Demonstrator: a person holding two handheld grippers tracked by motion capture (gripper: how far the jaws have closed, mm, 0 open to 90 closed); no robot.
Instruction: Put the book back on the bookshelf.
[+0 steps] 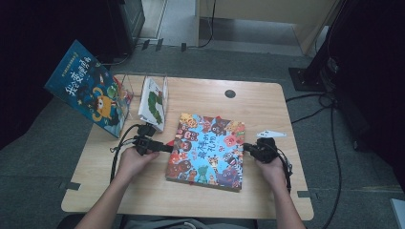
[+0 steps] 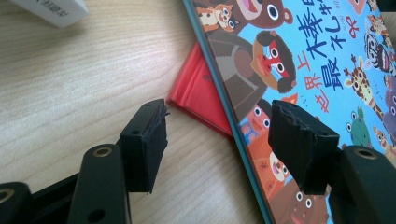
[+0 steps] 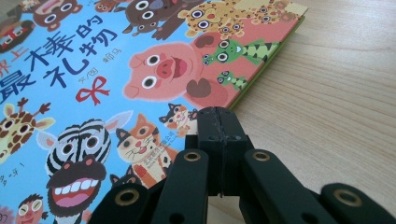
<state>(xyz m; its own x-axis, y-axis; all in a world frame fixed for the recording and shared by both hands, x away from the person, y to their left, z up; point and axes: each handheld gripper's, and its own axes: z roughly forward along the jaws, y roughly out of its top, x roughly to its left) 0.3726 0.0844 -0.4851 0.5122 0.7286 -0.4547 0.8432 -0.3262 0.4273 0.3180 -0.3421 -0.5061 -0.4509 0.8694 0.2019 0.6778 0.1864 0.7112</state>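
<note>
A colourful picture book (image 1: 207,150) with cartoon animals on a blue cover lies flat at the middle of the wooden table (image 1: 272,195). My left gripper (image 1: 168,147) is at its left edge, open. In the left gripper view the book's edge (image 2: 243,126) runs between the jaws (image 2: 217,135); one pad is over the table, the other over the cover, and neither presses. A red corner (image 2: 198,88) sticks out from under the book. My right gripper (image 1: 246,148) is at the book's right edge. Its jaws (image 3: 218,123) are shut together, low over the cover (image 3: 116,70).
A blue book (image 1: 90,88) leans tilted at the far left by a clear stand (image 1: 125,86). A white book with a green caterpillar (image 1: 154,102) stands upright beside it; its corner (image 2: 56,9) is close to my left gripper. A round black hole (image 1: 230,93) marks the table's back.
</note>
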